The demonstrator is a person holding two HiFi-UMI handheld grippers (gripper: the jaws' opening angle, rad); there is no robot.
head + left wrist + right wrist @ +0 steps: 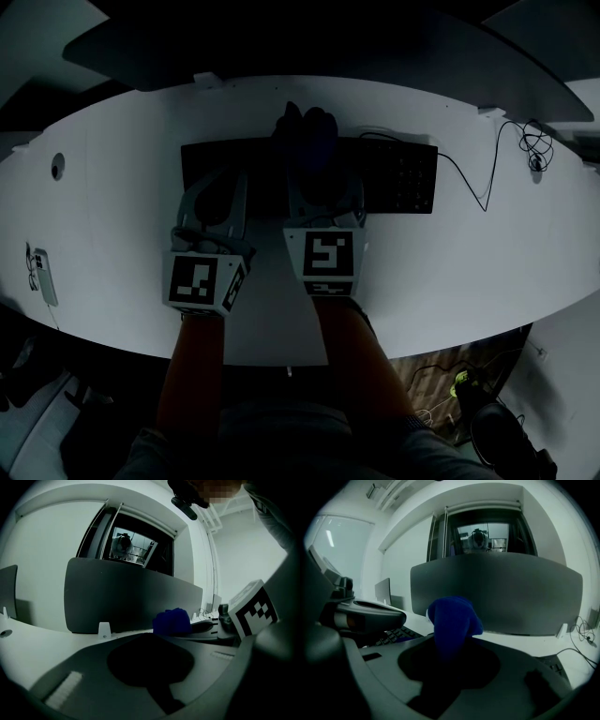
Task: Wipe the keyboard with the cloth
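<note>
A black keyboard [403, 178] lies across the white desk [112, 187], its keys also showing in the right gripper view [393, 634]. My right gripper [323, 183] is over the keyboard's middle, shut on a dark blue cloth [307, 141] that bunches up out of the jaws [452, 618]. In the left gripper view the cloth [172, 621] shows off to the right, beside the right gripper's marker cube [248, 609]. My left gripper [220, 183] rests over the keyboard's left part, jaws together with nothing between them [150, 660].
A grey divider panel [328, 47] runs along the desk's far edge. The keyboard's cable [469, 183] trails right to a coil [536, 150]. A small white device [42, 277] sits at the left edge. The desk's near edge is close to the person's arms.
</note>
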